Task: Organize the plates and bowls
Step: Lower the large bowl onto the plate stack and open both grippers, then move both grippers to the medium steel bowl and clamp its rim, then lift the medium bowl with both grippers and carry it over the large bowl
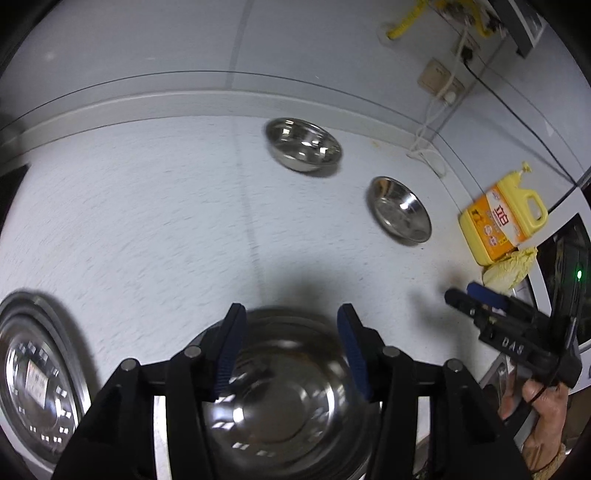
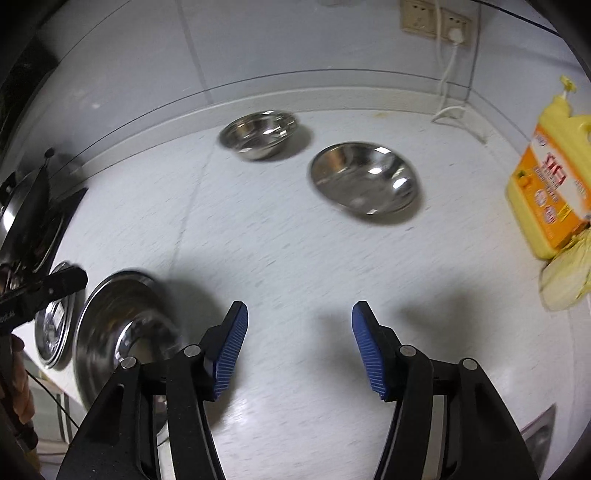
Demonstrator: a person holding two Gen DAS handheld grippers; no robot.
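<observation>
My left gripper is open above a steel plate near the counter's front edge; its jaws stand apart and hold nothing. A second steel plate lies to its left. Two steel bowls sit farther back, one near the wall and one to its right. My right gripper is open and empty over bare counter. In the right wrist view the two bowls lie ahead and the two plates lie at the left.
A yellow detergent jug with a yellow cloth beside it stands at the right. Wall sockets and cables are at the back right. A stove with a pan is at the far left. The right gripper also shows in the left wrist view.
</observation>
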